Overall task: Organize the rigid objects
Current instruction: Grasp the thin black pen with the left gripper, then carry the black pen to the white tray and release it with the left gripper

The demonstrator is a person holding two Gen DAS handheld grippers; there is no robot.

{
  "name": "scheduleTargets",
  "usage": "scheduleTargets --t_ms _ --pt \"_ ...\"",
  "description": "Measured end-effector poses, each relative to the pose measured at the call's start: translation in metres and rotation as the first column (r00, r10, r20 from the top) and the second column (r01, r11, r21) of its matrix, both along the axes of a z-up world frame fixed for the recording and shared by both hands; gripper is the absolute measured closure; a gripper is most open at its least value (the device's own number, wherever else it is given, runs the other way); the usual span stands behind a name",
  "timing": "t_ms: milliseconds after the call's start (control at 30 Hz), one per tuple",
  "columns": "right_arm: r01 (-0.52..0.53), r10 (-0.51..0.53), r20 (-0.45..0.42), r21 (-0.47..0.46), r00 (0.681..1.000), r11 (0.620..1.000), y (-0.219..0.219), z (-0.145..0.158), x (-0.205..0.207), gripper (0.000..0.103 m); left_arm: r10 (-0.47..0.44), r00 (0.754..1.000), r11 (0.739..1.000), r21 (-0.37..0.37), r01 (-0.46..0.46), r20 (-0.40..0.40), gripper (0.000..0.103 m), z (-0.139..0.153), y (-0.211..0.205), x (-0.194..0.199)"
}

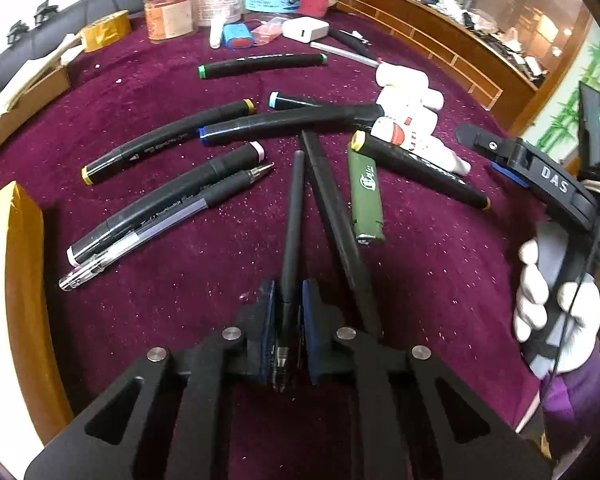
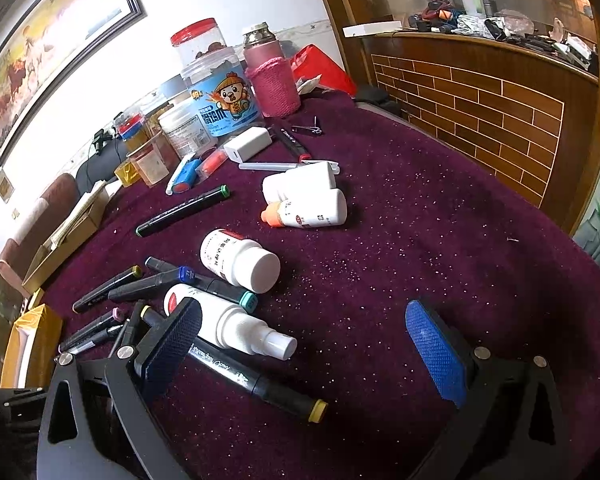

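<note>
My left gripper (image 1: 288,300) is shut on a thin black pen (image 1: 294,216) that points away over the purple cloth; a second black pen (image 1: 332,216) lies just right of it. Several black markers (image 1: 168,140) and a clear ballpoint (image 1: 160,224) lie to the left, a green lighter (image 1: 365,196) to the right. My right gripper (image 2: 300,344) is open and empty, low over the cloth; it also shows in the left wrist view (image 1: 512,152). A white spray bottle (image 2: 236,324) and a yellow-capped marker (image 2: 256,380) lie between its fingers. White pill bottles (image 2: 240,260) lie beyond.
Jars, a blue-labelled tub (image 2: 224,100), a pink-sleeved flask (image 2: 272,76), a white charger (image 2: 248,144) and nail clippers (image 2: 310,128) crowd the far side. A yellow box (image 1: 8,280) sits at the left edge. A wooden counter (image 2: 480,100) borders the right.
</note>
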State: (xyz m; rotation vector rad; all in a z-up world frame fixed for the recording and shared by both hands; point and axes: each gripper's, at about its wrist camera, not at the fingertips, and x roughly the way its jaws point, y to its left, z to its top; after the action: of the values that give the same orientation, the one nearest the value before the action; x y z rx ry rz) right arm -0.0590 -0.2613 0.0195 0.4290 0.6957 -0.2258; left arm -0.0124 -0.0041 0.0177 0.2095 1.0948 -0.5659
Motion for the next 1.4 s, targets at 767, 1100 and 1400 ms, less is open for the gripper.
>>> scheduleTargets --t_ms 767,1100,1400 --pt "0.034 -0.033 -0.023 0.019 0.999 0.999 -0.005 -0.005 -0.001 0.003 0.135 0.966 0.99 0.016 -0.142 0.22 0.072 -0.012 -0.024 -0.011" --pt "0.037 -0.037 -0.032 0.019 0.999 0.999 -0.003 -0.006 0.001 0.003 0.14 0.961 0.989 0.008 -0.146 0.237 0.072 -0.012 -0.023 -0.012" --pt "0.037 -0.036 -0.043 0.025 0.998 0.999 -0.004 -0.009 0.002 0.003 0.143 0.96 0.989 0.008 -0.149 0.241 0.072 -0.013 -0.023 -0.013"
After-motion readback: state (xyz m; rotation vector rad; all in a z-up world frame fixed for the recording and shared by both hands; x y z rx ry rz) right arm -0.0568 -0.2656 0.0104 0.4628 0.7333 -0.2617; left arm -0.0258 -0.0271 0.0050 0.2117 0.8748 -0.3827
